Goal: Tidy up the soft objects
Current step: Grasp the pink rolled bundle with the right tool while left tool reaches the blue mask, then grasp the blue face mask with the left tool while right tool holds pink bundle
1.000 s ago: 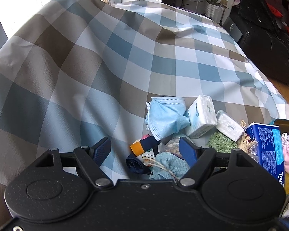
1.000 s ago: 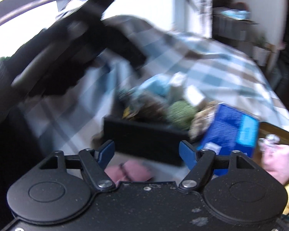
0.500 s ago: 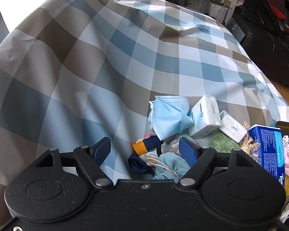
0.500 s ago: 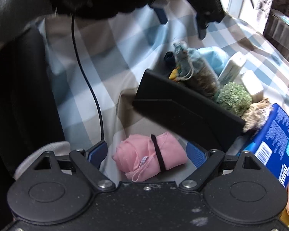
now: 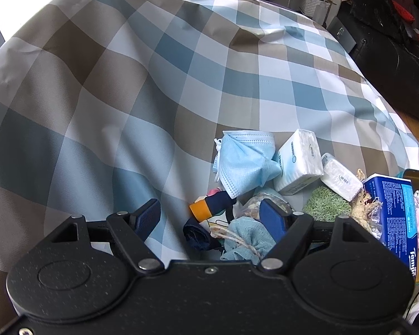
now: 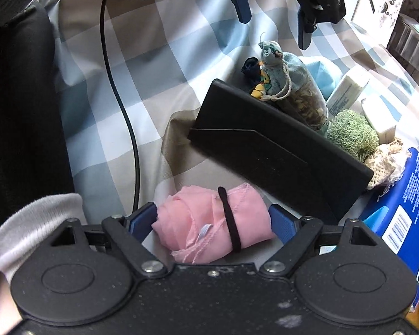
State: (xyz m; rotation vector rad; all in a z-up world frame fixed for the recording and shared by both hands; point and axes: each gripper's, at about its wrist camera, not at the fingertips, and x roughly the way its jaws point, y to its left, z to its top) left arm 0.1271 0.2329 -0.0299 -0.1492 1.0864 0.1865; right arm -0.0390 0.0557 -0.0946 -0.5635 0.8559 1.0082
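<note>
A rolled pink cloth [image 6: 213, 222] with a black band lies on the checked cover, between the fingers of my right gripper [image 6: 212, 219], which is open around it. A black box [image 6: 276, 156] behind it holds a blue drawstring pouch [image 6: 289, 83], a green knit pad [image 6: 352, 134] and other soft items. My left gripper [image 5: 211, 215] is open and empty, hovering over the box's left end, above the pouch [image 5: 244, 238] and a dark blue roll [image 5: 197, 234]. It also shows from outside in the right wrist view [image 6: 273, 11]. A blue face mask [image 5: 243, 164] lies beyond.
Two white tissue packs [image 5: 299, 164] and a blue tissue box [image 5: 393, 217] sit at the right. A black cable [image 6: 123, 106] crosses the checked cover [image 5: 125, 97]. A black sofa [image 5: 391, 64] stands far right. A person's sleeve [image 6: 36, 217] is at lower left.
My right gripper has moved down and forward so the pink cloth now sits between its fingers. My left gripper has barely moved.
</note>
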